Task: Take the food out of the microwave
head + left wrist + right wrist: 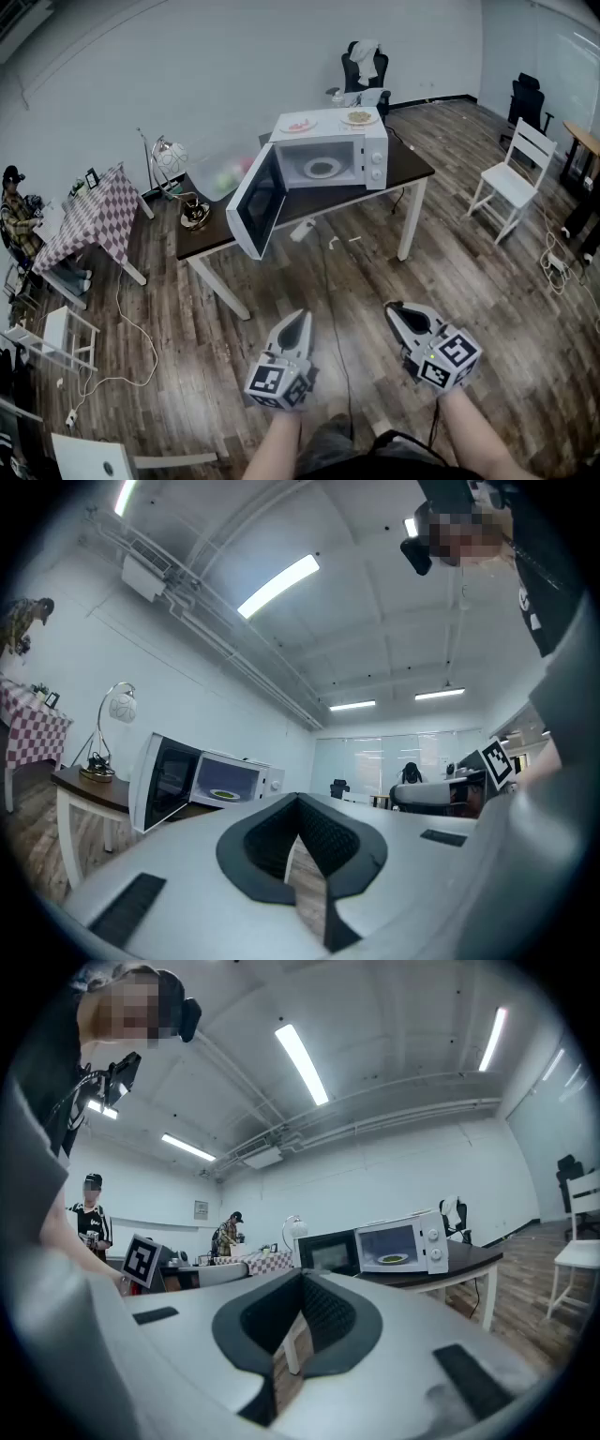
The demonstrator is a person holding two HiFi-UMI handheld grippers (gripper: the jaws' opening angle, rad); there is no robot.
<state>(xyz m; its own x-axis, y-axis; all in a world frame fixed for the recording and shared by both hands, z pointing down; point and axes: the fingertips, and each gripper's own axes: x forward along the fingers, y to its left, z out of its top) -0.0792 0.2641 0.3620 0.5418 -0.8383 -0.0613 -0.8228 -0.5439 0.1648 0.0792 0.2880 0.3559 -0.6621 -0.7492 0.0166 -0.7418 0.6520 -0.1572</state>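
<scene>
At 9 o'clock in your head view, a seated person is beside a red-and-white checked table. Your left hand-held gripper is closed on nothing, level above the wooden plank floor. At 12 o'clock the white microwave oven stands on the dark tabletop. Its dark-windowed door is swung wide toward 8 o'clock, on your left gripper's side. The white plate of food lies inside the microwave, well apart from both grippers. Your right hand-held gripper is also closed and empty. A white wooden chair stands at 2 o'clock. Only the head view shows a pink-topped plate and a brown-topped plate on the microwave's roof. Only the gripper views show the food inside as greenish.
</scene>
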